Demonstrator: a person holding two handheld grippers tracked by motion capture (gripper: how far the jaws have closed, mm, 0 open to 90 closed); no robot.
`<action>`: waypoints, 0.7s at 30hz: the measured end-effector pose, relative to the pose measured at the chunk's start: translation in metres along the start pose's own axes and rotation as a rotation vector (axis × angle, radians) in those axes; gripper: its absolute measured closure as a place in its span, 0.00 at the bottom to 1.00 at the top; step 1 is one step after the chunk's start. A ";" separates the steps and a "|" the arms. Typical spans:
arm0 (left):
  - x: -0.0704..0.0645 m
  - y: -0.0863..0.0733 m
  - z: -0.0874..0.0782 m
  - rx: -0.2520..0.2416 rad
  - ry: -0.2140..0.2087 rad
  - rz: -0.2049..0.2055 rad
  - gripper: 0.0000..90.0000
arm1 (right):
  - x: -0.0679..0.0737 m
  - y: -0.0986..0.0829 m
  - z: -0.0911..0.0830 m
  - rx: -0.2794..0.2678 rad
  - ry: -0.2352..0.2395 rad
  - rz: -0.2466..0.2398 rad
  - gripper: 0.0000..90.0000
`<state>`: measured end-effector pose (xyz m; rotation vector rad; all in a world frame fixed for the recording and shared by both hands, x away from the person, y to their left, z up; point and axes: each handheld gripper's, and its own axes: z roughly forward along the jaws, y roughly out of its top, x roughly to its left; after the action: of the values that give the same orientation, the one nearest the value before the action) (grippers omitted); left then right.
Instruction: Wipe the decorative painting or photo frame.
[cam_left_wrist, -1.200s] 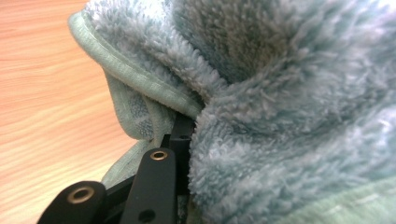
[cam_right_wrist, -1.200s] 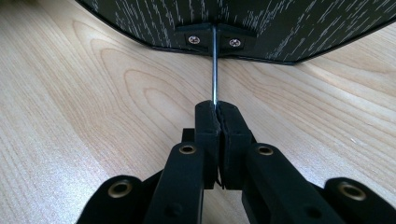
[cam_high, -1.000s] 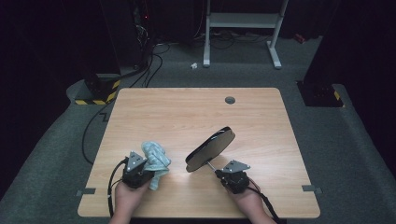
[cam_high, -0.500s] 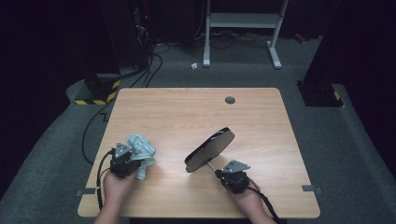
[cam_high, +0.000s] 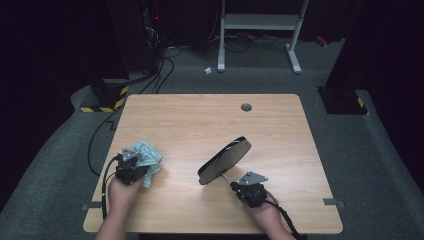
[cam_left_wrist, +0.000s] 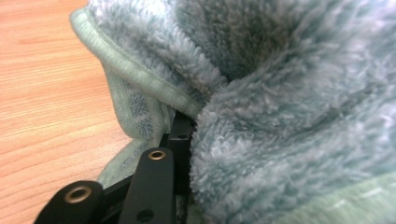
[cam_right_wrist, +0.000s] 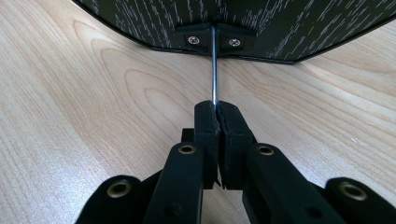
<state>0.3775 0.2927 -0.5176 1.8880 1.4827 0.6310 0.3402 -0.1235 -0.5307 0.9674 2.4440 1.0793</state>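
Right gripper view has the two black jaws of the right gripper (cam_right_wrist: 218, 109) pressed together on a thin metal rod (cam_right_wrist: 214, 70) — the rod rises straight out from between the pads and ends in a small bracket with two screws on the underside of a black round pan (cam_right_wrist: 243, 21). The pan's dark, white-flecked surface spreads above the jaw tips, its lower edge close over the light wooden table (cam_right_wrist: 93, 93), which lies to both sides of the jaws.

Left gripper view: the left gripper (cam_left_wrist: 180, 135) has its jaws buried in a fluffy pale-green towel (cam_left_wrist: 289, 107); one black jaw shows, with pile bulging against its right side and a hemmed edge folding over its tip — the jaws pinch the cloth. To the left of the jaws lies bare wood.

High view sets the left gripper (cam_high: 131, 167) near the table's left front edge, the bunched towel (cam_high: 146, 155) just ahead of it. The right gripper (cam_high: 239, 187) sits well apart to the right, and the pan (cam_high: 223, 160) tilts up ahead and left of its jaws, one edge raised off the table (cam_high: 200, 120)
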 end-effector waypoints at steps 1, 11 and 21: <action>0.001 -0.001 0.002 0.010 0.001 -0.004 0.71 | 0.000 0.000 0.000 0.000 0.000 0.000 0.96; -0.005 -0.005 -0.018 -0.031 -0.026 -0.016 0.38 | 0.000 0.000 0.000 0.004 0.002 0.009 0.95; -0.020 -0.015 -0.041 -0.065 -0.043 0.005 0.33 | 0.000 0.000 0.000 0.003 0.000 0.008 0.93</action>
<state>0.3331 0.2834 -0.5005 1.8449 1.4144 0.6300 0.3404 -0.1239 -0.5305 0.9786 2.4447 1.0790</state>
